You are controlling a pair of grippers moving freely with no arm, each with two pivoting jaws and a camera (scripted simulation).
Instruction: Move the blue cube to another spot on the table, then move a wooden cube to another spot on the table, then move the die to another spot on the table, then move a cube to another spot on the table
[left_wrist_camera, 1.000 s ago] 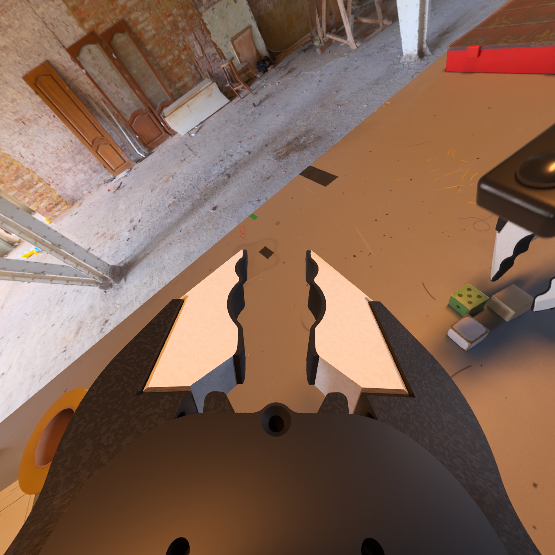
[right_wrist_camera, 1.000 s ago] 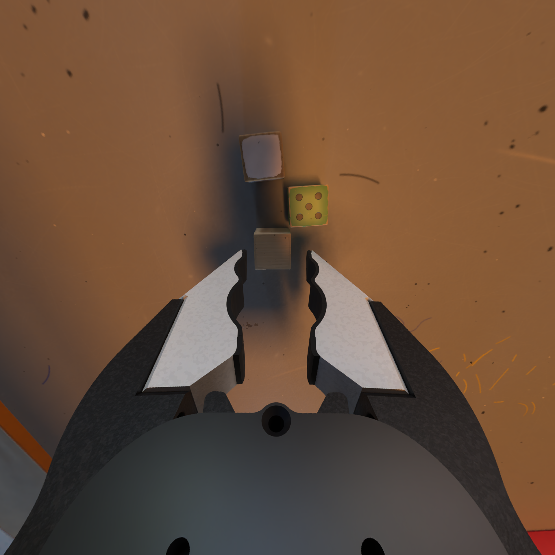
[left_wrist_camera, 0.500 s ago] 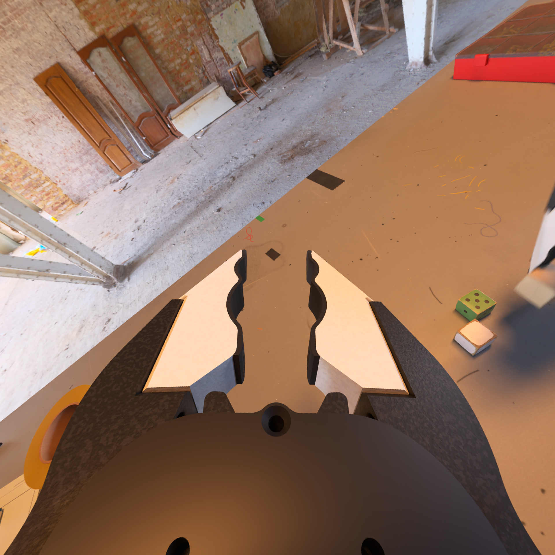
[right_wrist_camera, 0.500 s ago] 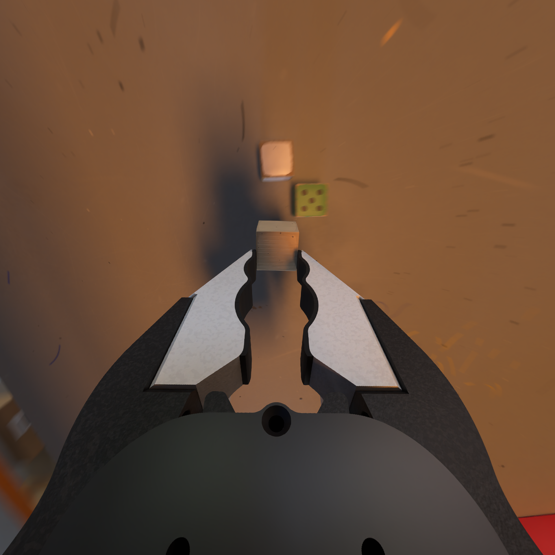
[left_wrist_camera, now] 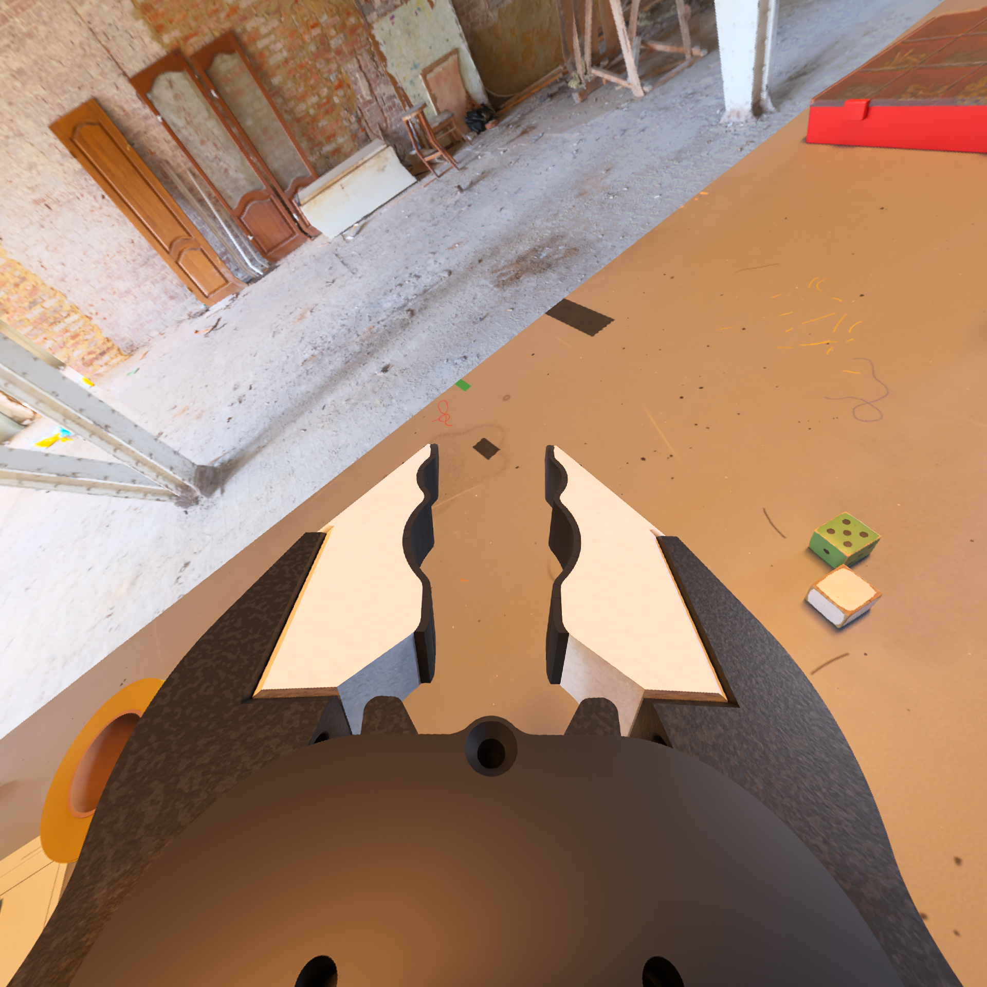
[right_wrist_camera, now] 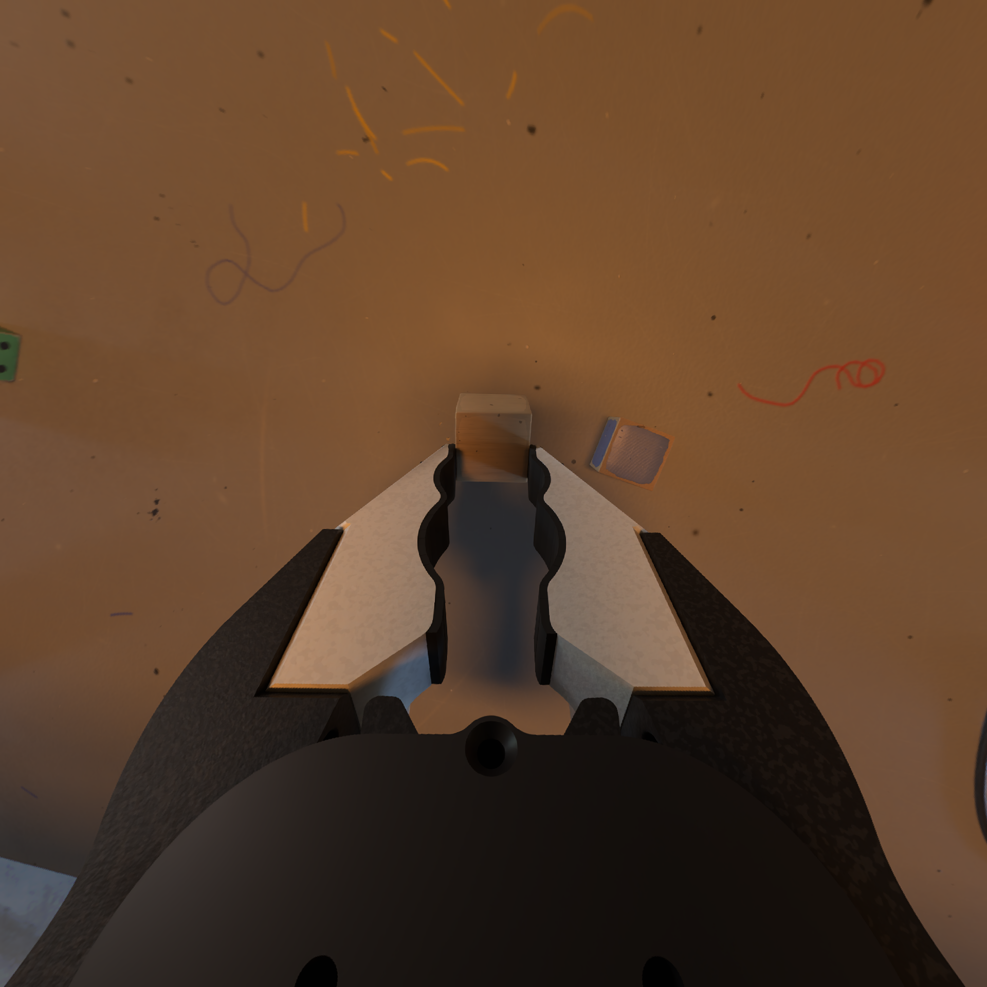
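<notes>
My right gripper (right_wrist_camera: 491, 454) is shut on a pale wooden cube (right_wrist_camera: 494, 432), held at the fingertips over the brown table. A blue cube (right_wrist_camera: 633, 454) lies on the table just right of it. The green die (right_wrist_camera: 8, 355) shows at the far left edge of the right wrist view. In the left wrist view the die (left_wrist_camera: 844, 539) lies at the right, with a white-faced cube (left_wrist_camera: 844, 595) close beside it. My left gripper (left_wrist_camera: 491, 454) is open and empty over the table near its edge. The right gripper does not show in the left wrist view.
The table edge (left_wrist_camera: 374, 464) runs diagonally, with floor beyond it. A red box (left_wrist_camera: 897, 123) stands at the far right. An orange roll (left_wrist_camera: 91, 769) sits at the lower left. A dark curved object (right_wrist_camera: 981, 774) shows at the right edge of the right wrist view.
My right gripper closed on the wooden cube, lifted it away from the die and the white-faced cube, and carried it beside the blue cube. It has left the left wrist view. My left gripper stayed open.
</notes>
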